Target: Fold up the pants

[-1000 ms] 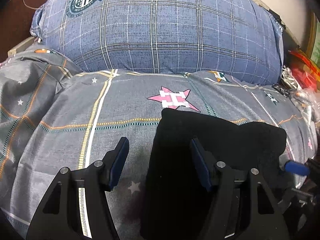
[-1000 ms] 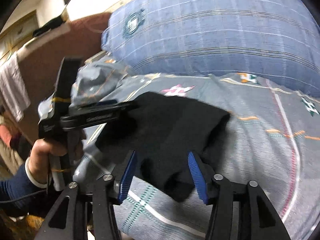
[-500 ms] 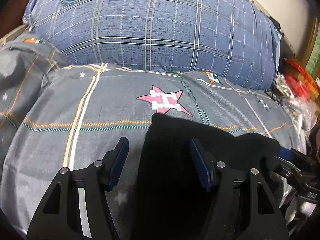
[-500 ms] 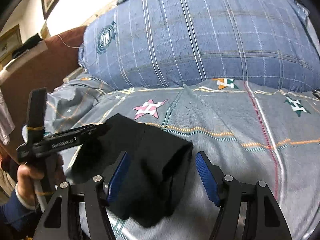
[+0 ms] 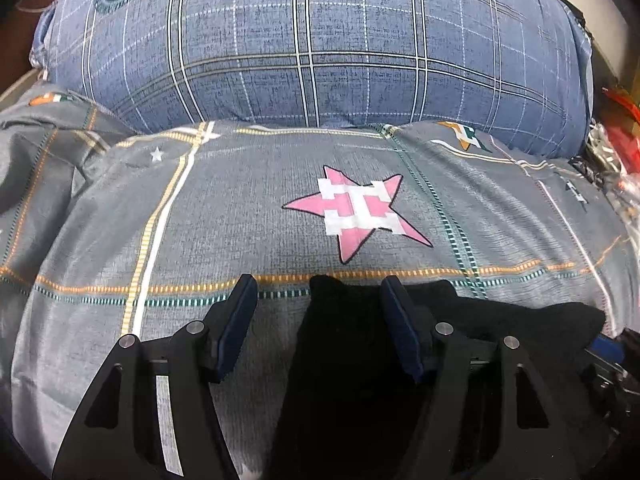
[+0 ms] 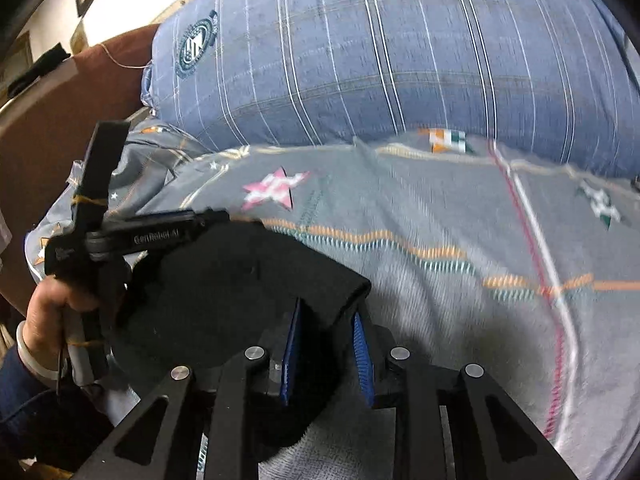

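Since the earlier frames, both grippers have been carried forward and lower over the bed, and the right gripper point(image 6: 326, 350) has just been closing: its blue fingers point(image 6: 291, 354) are now pinched on a folded edge of the black pants point(image 6: 224, 292), with the cloth caught between them. The left gripper point(image 5: 320, 320) is held spread apart, nothing being gripped; one finger point(image 5: 236, 324) is seen over the bare bedsheet point(image 5: 240, 216), the other over the dark cloth, whose left corner lies between the two. The pants are bunched in a folded heap on the grey star-patterned bedsheet, just below a pink star print point(image 5: 356, 212) and well short of the blue plaid pillow point(image 5: 312, 44) at the head of the bed. In the right wrist view the left gripper's handle is seen grasped by a hand point(image 6: 52, 312) in a dark sleeve, beside the pants. No containers are visible.
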